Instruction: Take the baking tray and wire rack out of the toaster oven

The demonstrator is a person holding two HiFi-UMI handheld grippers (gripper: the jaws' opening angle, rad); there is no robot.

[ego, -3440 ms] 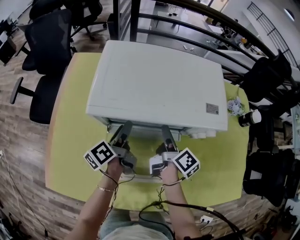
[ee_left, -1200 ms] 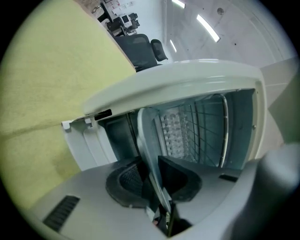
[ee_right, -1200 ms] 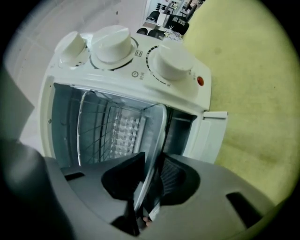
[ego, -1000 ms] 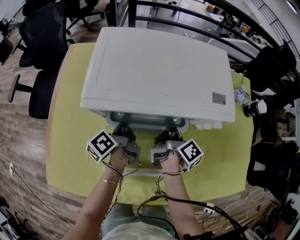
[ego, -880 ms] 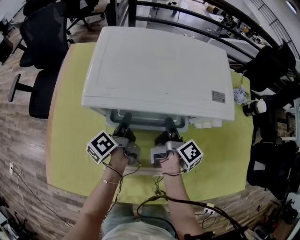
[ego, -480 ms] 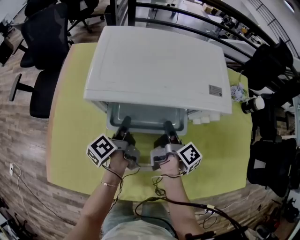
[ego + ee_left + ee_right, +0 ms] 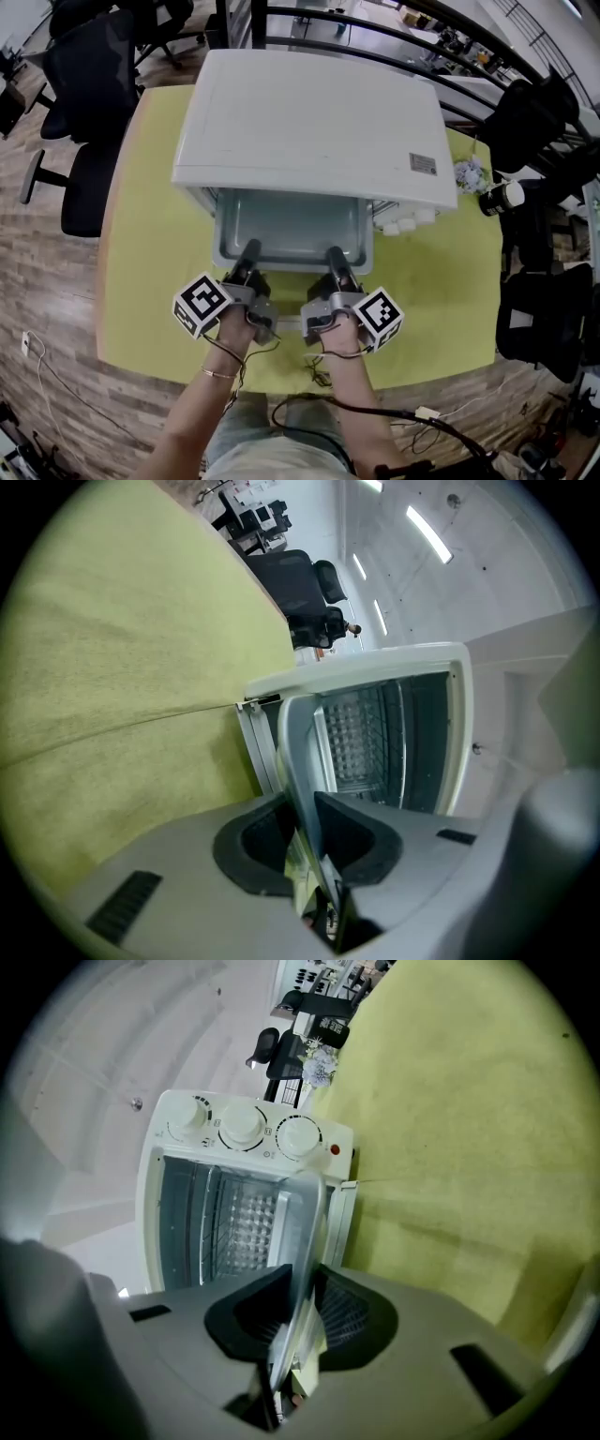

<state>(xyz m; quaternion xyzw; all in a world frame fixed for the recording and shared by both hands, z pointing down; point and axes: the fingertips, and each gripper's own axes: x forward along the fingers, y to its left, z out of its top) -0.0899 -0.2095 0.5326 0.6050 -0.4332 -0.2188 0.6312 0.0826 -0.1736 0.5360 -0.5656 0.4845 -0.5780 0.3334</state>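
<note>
The left gripper (image 7: 306,829) has its dark jaws pinched on the thin rim of the grey baking tray (image 7: 293,747), seen edge-on and reaching into the open white toaster oven (image 7: 452,714) on the yellow-green table (image 7: 122,667).

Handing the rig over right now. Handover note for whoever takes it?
Grippers: left gripper and right gripper are both shut on the front rim of the baking tray.
Things: baking tray partly out of the toaster oven; wire rack inside, apparently above the tray's slot.
Done: tray drawn partway.
Left: pull it clear, set it on the yellow table, then fetch the rack.
</note>
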